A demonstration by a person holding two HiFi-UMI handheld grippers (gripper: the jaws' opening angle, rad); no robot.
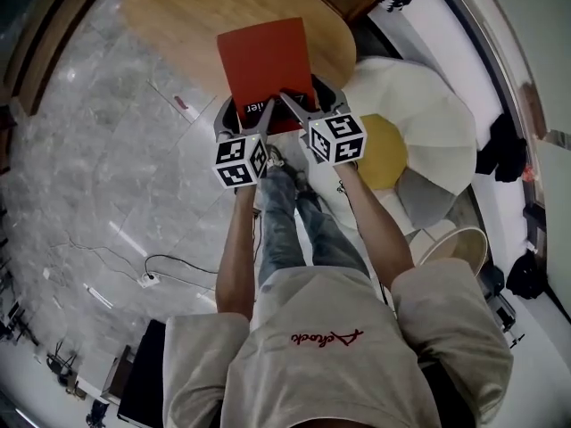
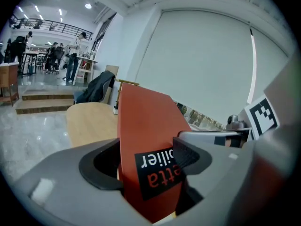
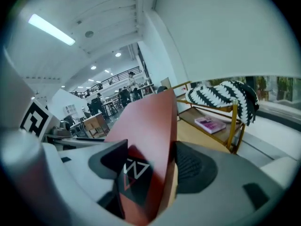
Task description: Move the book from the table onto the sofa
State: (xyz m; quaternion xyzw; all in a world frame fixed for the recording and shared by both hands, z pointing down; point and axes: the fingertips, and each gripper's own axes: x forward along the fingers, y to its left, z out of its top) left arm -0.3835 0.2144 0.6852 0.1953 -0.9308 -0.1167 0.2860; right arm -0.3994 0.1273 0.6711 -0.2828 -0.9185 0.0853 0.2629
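Both grippers are clamping the red book (image 1: 265,61) along its near edge. The left gripper (image 1: 254,108) is pinching the corner with the black printed label, and the right gripper (image 1: 312,102) is pinching the opposite near corner. Each gripper view is showing its two jaws pressed against the cover from either side. The book is hanging over the near edge of the oval wooden desk (image 1: 178,16), with its near end jutting past that edge towards the person. It is looking raised, though whether its far edge is touching the wood cannot be told. So the pick-up is looking done or nearly so, while the carry and the set-down are still waiting. The pale sofa (image 1: 437,119), with a yellow cushion (image 1: 385,150) on it, is sitting just beside the desk's right end, on the person's right. The book is lying nowhere near it yet.
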